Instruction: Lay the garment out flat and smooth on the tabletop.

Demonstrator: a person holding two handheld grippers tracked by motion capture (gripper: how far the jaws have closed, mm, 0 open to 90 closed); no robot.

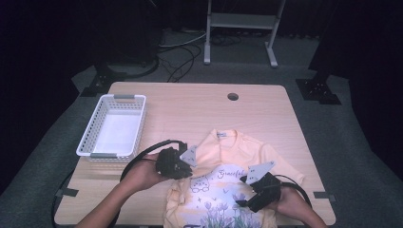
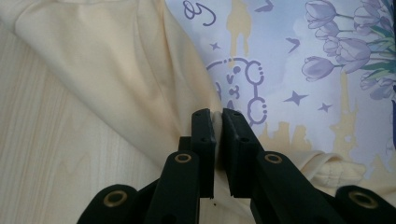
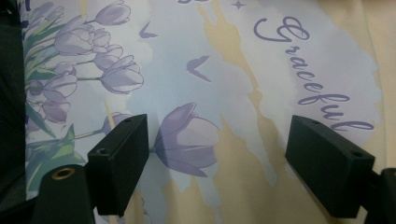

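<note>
We read step as fold start. Yellow T-shirt [image 1: 223,190] lies flat at table's [image 1: 266,109] near edge. R gripper [image 3: 217,158] spread wide above print; L gripper [image 2: 218,133] pinching shirt's side fold. Next: R must grab hem. White basket [image 1: 112,126] far-left of shirt.

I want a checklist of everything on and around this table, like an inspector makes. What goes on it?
Surface: light wooden table with a round hole near its far edge.
Job's things: yellow T-shirt with purple tulips and the word "Graceful", lying at the near edge; white basket at the left, nothing in it.
Clutter: nothing seen.
Grippers: left hand-held gripper is pinching a fold of the shirt; right hand-held gripper is open above the tulip print.
Cables: a black cable loops from the left one; more cables lie on the floor behind.
Surroundings: dark room, grey floor, white metal stand behind the table.
</note>
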